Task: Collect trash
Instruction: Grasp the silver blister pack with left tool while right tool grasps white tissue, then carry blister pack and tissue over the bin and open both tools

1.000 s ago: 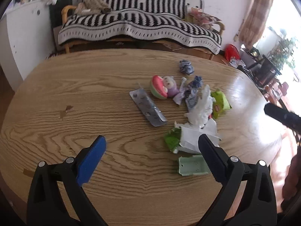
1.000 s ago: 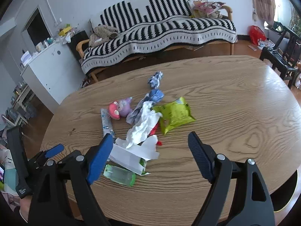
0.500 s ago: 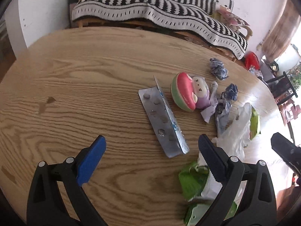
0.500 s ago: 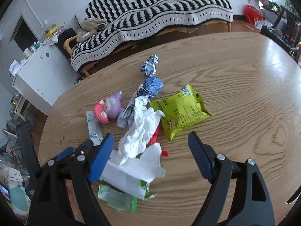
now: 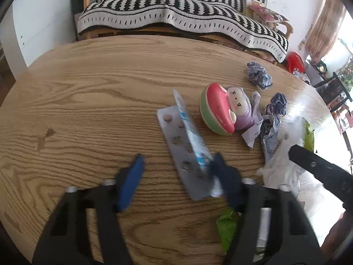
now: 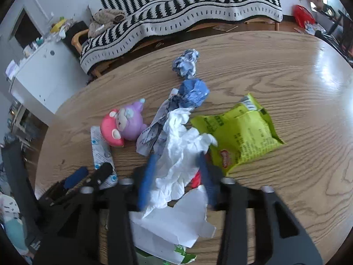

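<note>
Trash lies in a loose heap near the middle of the wooden table [image 6: 297, 66]. White crumpled tissue [image 6: 183, 145] sits at the heart of it, and the right gripper [image 6: 176, 176] has its two blue fingers on either side of that tissue, narrowed in on it; whether they actually pinch it cannot be told, as the fingers are blurred. Just beside the tissue, on its right, lies a yellow-green snack packet [image 6: 238, 137], flat on the wood. Above it are a blue crumpled wrapper [image 6: 194, 92] and, further back, a blue-and-white paper ball [image 6: 186, 63]. A torn white sheet [image 6: 176, 223] lies under the near end of the tissue.

To the left lies a silver blister pack [image 5: 183, 145] (a few pills show in its pockets). The left gripper [image 5: 176, 172] stands with fingers apart around its near end, the right-hand finger touching or just beside its raised edge. A pink-and-purple toy [image 5: 225, 110] rests beside the pack. A striped sofa [image 5: 176, 11] stands behind the table.
</note>
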### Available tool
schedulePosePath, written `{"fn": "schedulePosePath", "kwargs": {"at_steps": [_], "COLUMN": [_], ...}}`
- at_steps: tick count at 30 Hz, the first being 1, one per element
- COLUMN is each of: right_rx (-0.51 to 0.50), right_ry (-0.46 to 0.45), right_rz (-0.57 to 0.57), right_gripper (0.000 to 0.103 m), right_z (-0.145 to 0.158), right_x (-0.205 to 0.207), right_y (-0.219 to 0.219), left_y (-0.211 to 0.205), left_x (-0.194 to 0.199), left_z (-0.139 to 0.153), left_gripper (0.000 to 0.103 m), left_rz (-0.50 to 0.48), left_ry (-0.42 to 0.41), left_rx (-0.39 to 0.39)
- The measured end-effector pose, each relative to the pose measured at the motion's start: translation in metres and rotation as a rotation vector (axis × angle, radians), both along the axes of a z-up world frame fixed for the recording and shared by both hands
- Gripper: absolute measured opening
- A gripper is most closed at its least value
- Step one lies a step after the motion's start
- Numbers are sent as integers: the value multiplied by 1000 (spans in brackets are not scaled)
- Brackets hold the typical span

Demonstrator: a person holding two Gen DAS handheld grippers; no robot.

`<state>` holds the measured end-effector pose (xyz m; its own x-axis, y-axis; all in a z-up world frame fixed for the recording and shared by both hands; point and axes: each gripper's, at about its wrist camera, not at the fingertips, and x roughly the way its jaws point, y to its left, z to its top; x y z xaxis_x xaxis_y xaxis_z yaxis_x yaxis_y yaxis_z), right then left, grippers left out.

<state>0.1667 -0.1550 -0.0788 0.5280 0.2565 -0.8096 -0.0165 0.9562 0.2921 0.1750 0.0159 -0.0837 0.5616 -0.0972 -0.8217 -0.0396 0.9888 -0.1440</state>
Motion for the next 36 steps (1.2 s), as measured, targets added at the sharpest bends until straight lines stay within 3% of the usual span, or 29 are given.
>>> {"fn": "schedulePosePath", "kwargs": {"at_steps": [1,3,6,10,22,29,36], "right_rx": [-9,-30,-15,-6,-46,-110,-137], "right_ry": [-5,-42,-96,-149,-177,-194,-193], "right_rz": [8,10,14,12,-17,-67,-204], "right_gripper": [15,8,6,6,6,6,6], "right_z": [0,8,24,45,70,86,99], "right_x": [0,-4,-11,-22,-51,-90,-154], "right_y": [3,6,6,3,-40,-111,-220], "left_y": [0,2,5,11,-7,-44,-111], "left_x": [-1,-1,-4,-9,-28,-43,-69], "left_z": [0,2,11,25,43,60,76], "left_gripper": [30,27,17,17,16,16,16], "left_rz": [-4,0,7,22,-37,-121,-257], "left_ry": [3,8,-13,-46,-94,-138,-173], "left_rx": [-9,-8,2,-9,54,50,15]}}
